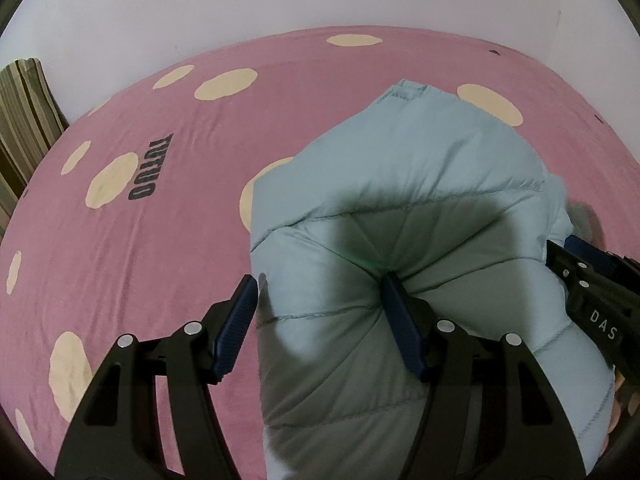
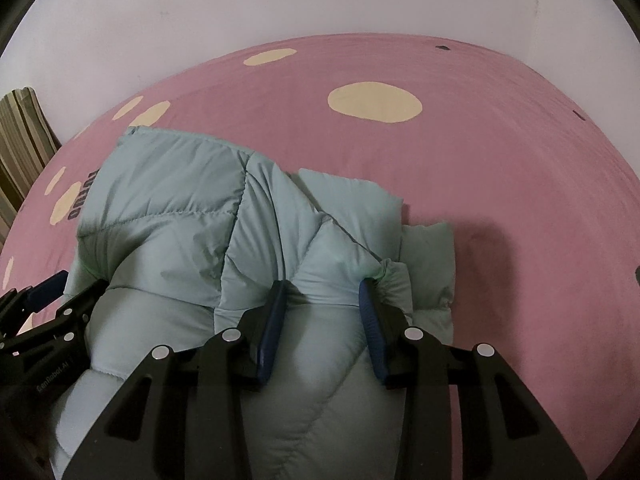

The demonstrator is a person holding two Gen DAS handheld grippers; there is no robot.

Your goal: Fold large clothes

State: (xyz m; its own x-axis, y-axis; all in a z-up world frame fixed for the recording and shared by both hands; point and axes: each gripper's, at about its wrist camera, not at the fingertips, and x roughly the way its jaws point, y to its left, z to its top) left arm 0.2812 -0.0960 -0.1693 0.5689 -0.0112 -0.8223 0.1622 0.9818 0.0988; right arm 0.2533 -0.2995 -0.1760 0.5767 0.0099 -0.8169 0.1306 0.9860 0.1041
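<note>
The left claw (image 1: 320,292) is clamped on a thick roll of the pale blue puffer jacket (image 1: 400,184), its 2 blue pads dented into the padding on either side. The right claw (image 2: 322,300) pinches a narrower bunch of the same jacket, near a gathered cuff (image 2: 394,274) by its right pad. Both point steeply down, and the jacket lies in a bulky heap on the bed, its far end reaching toward the wall.

The step looks like laying a held fold onto the rest of the garment. To do it well, keep the 2 claws level with each other so the edge lands straight, press the trapped air out of the padding before letting go, and release both sides together, since slick fabric will likely spring back.

Around the jacket is a pink sheet (image 1: 120,280) with cream spots and dark lettering (image 1: 154,168). A plain pale wall (image 2: 320,0) stands behind the bed, and striped fabric (image 1: 24,120) shows at the left edge.
</note>
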